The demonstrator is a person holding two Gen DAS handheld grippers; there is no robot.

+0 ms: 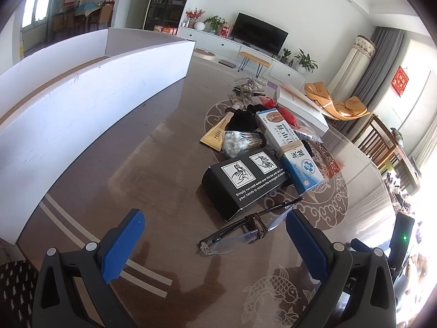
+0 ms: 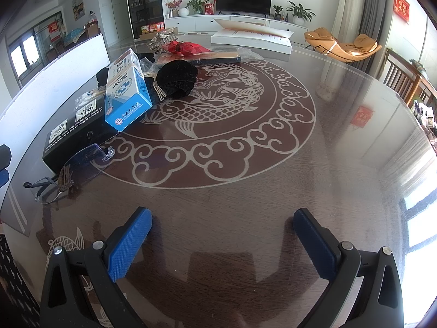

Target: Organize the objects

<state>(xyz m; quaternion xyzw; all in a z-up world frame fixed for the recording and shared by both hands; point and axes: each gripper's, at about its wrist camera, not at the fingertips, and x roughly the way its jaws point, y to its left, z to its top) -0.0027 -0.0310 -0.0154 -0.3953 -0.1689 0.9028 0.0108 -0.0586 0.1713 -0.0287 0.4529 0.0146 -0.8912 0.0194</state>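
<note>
Both claws hover over a dark brown table (image 2: pixel 245 191) with a pale fish-and-cloud pattern under glass, and both are released, with nothing between their blue pads. The left claw (image 1: pixel 215 242) has its jaws spread wide, and a pair of rimless glasses (image 1: pixel 240 232) bound with brown cord lies on the table just ahead of it, between the two fingers in that view but not touched by either. Just beyond the glasses sits a black box (image 1: pixel 245 181) with white hand pictograms and printed text, and a blue-and-white carton (image 1: pixel 289 147) wrapped with a rubber band leans across its far end. Behind these lies a loose heap — a bag of cotton swabs (image 1: pixel 240 140), a yellow sachet (image 1: pixel 214 136), a black fabric bundle (image 2: pixel 177 79), something red (image 2: pixel 188 47) and a white book (image 2: pixel 251 37) at the far side. A white walled tray (image 1: pixel 90 104) stands along the table's left edge, well apart from the heap. The right claw (image 2: pixel 222 243) is open over bare table — the glasses, black box and carton lie off to its left.
</note>
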